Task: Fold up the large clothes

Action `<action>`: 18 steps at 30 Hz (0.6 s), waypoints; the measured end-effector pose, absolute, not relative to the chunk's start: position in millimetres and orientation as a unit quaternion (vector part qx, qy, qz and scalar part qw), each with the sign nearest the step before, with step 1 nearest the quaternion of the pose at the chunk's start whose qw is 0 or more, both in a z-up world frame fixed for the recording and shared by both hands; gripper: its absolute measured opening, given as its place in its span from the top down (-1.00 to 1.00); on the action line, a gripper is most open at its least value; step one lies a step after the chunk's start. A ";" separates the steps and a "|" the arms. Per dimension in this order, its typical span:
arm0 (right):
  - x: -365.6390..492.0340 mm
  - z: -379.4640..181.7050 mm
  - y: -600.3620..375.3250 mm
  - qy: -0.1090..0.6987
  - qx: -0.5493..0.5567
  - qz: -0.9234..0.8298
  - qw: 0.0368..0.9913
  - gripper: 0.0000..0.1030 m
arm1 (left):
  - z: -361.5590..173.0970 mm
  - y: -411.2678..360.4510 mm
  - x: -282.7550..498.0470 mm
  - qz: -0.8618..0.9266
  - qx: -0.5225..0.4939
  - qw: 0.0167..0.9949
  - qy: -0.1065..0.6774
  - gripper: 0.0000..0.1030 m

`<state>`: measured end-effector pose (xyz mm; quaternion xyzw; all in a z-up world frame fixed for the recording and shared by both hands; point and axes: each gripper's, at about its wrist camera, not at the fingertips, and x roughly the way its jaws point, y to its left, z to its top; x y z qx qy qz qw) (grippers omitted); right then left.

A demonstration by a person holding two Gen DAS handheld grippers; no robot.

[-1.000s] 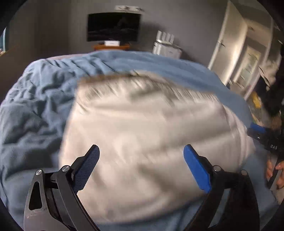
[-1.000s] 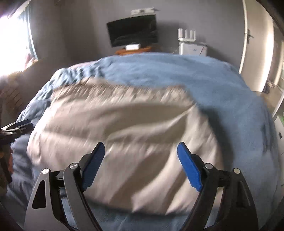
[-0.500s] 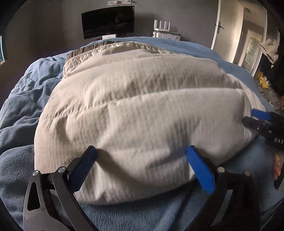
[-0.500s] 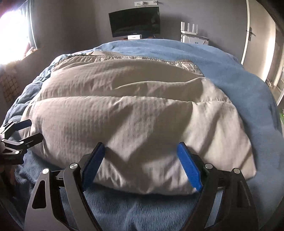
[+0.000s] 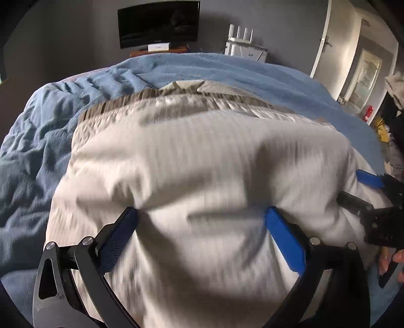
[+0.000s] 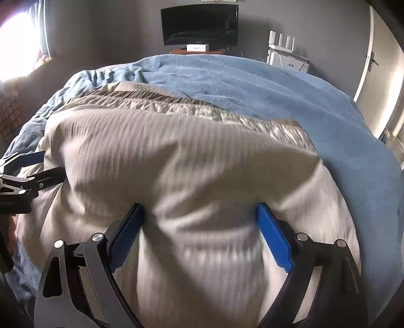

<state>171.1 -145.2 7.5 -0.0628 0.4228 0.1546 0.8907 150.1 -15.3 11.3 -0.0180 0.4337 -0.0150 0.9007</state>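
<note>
A large puffy beige garment [image 5: 202, 164] lies on the blue bed blanket [image 5: 50, 131]; it also fills the right wrist view [image 6: 189, 164]. My left gripper [image 5: 202, 227] is open, its blue pads wide apart and pressed against the garment's near edge, the fabric bulging between them. My right gripper [image 6: 202, 222] is open the same way, further right along the same edge. The right gripper shows at the right of the left wrist view [image 5: 366, 186]. The left gripper shows at the left of the right wrist view [image 6: 32, 171]. The fabric is motion-blurred.
The blue blanket [image 6: 277, 88] covers the bed beyond and to the right of the garment. A dark TV [image 6: 199, 24] and a white router [image 6: 282, 45] stand by the far grey wall. A door [image 5: 363, 70] is at the right.
Both grippers have pushed forward into the garment's near edge, and its near part has risen and bunched between the pads. The view has tilted up. The pads stay wide apart.
</note>
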 end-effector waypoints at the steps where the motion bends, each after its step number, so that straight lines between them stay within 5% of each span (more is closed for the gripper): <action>1: 182.3 7.3 -142.0 0.429 -0.064 0.155 0.887 -0.66 | 11.9 -16.2 162.6 -0.013 -0.011 0.898 0.441 -0.89; 18: 287.3 -27.4 -145.2 0.489 0.002 0.116 0.864 -0.83 | -12.6 2.0 237.9 -0.006 -0.016 0.864 0.504 -0.90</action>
